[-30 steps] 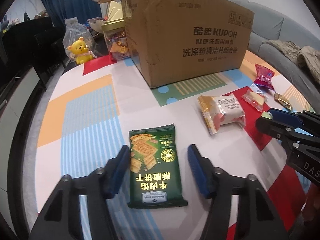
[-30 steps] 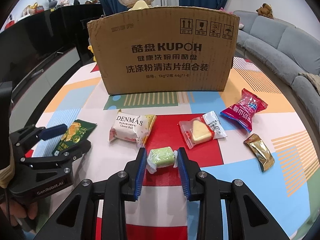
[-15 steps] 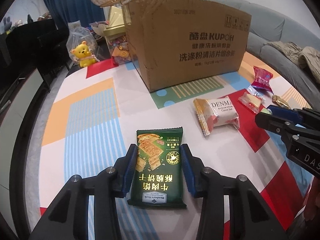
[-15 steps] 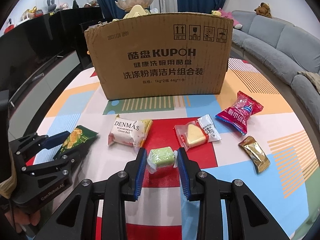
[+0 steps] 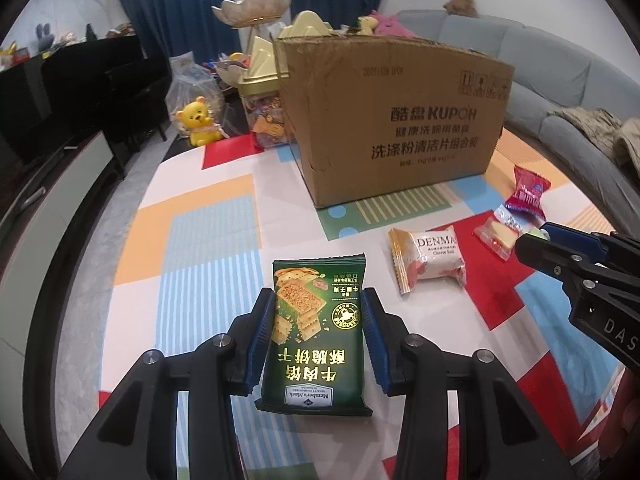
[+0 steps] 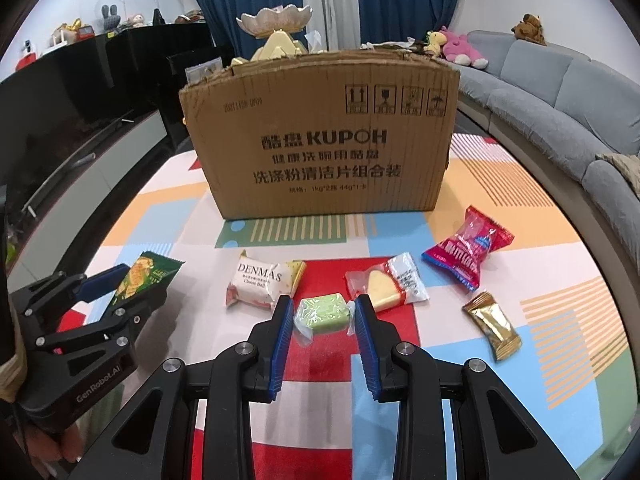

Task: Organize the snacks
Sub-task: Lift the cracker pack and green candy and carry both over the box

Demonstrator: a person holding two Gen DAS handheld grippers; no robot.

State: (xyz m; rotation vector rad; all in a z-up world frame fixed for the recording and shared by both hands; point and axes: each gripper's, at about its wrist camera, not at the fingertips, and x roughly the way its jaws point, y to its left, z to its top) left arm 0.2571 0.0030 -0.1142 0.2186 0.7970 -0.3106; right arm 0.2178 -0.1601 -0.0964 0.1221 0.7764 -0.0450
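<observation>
Both hands are loaded and neither load has reached the cardboard box (image 6: pixel 320 132), which stands open-topped toward the far edge of the bench (image 5: pixel 192 248); I judge it the place where the snacks are meant to go. The left gripper (image 5: pixel 318 334) has its jaws closed on the long sides of the green cracker packet (image 5: pixel 316 332), which they had been closing on a moment ago, and in the right wrist view the packet tilts up clear of the bench near its left edge. The right gripper (image 6: pixel 323 330) has its jaws pressed on the ends of a small green candy (image 6: pixel 323 314) in clear wrap, held near the middle of the bench. Four snacks lie loose on the bench between the grippers and the box: the white cheese ball packet (image 6: pixel 260 282), the yellow wedge snack (image 6: pixel 386 286), the red wrapped snack (image 6: pixel 468 248) toward the right edge, and the gold wrapped snack (image 6: pixel 493 330) nearest the right edge. Whether anything is already in the box cannot be told, since its inside is hidden. By my reading the job is in an early stage: two pieces to carry over and drop, then four more to collect.
</observation>
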